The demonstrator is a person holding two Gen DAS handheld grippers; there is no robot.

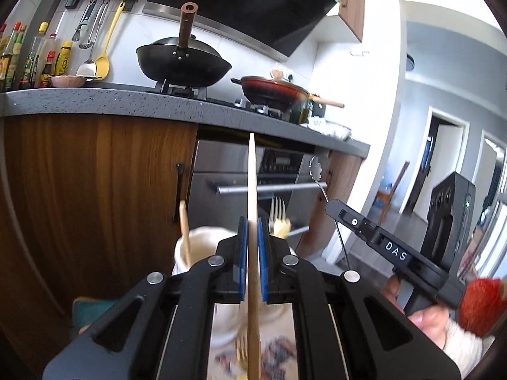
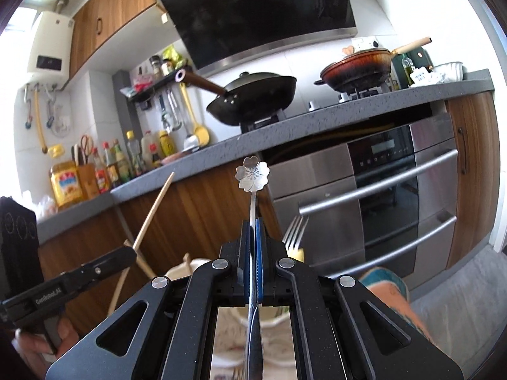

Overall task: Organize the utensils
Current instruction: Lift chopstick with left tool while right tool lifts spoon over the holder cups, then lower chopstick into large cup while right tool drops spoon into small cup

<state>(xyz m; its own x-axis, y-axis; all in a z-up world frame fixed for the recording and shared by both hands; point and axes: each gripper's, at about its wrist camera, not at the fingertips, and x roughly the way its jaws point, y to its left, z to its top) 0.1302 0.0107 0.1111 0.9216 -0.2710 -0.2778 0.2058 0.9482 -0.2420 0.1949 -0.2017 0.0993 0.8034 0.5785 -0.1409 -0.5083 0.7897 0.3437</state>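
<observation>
Grey speckled countertop (image 1: 104,103) runs above wood cabinet fronts, with a steel oven (image 2: 380,196) set beneath it. On the hob I count two pans: a black wok (image 1: 183,63) and a red-brown pan (image 1: 272,90). Bottles crowd the counter's left end, too tightly packed for a count. My left gripper (image 1: 252,231) is clamped tight on a wooden chopstick (image 1: 252,174), which points upward. My right gripper (image 2: 253,237) is pinched shut on a thin metal spoon with a flower-shaped end (image 2: 252,174). Below and between the two grippers stands a pale utensil holder (image 1: 202,237), blurred and mostly hidden by my tools. In it I can make out one fork (image 2: 294,231) and one wooden stick (image 1: 184,228); its remaining contents are unreadable.
</observation>
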